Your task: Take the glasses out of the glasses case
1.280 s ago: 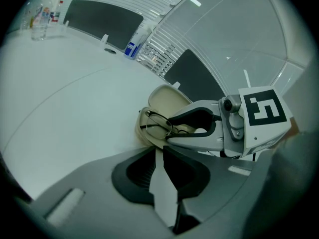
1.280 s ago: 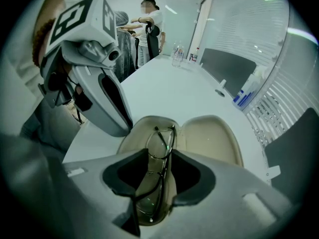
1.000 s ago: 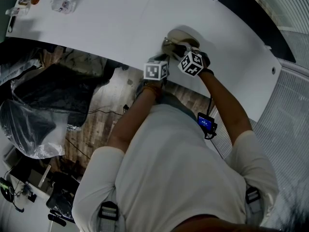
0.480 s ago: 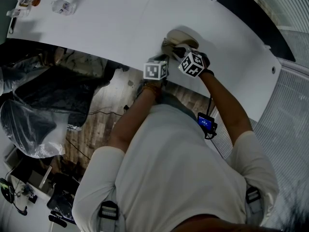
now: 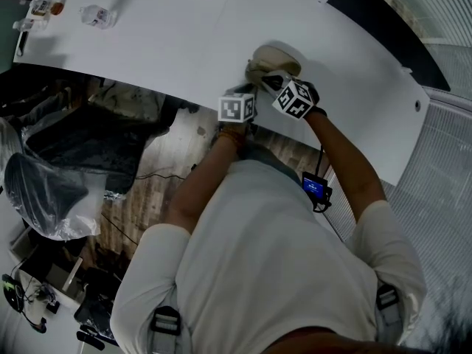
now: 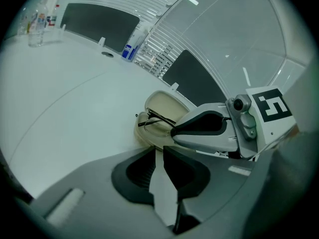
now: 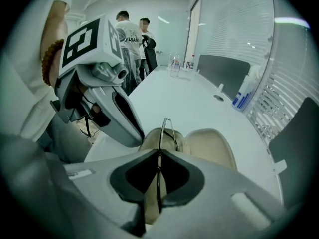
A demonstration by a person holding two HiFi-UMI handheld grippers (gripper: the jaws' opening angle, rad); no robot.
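The open glasses case lies on the white desk, close to the desk's near edge, its beige lid tipped back flat behind the tray. The glasses are in the tray of the case, partly raised, with a thin metal wire of the frame standing up out of it.

The right gripper comes at the case from the person's side, pointing steeply down. Its fingers have just been closing and are now pressed on that thin wire of the glasses, which runs up between the pads and arches over the case.

The left gripper is at the left side of the case, its tips just at the case's near rim. Its fingers stand a little apart, with a narrow pale strip showing between them, and I see nothing pinched there. Whether the tips touch the rim I cannot tell.

Well beyond the case, at the far end of the desk, stand a few small clear bottles. Past those bottles, two people in white shirts are standing.
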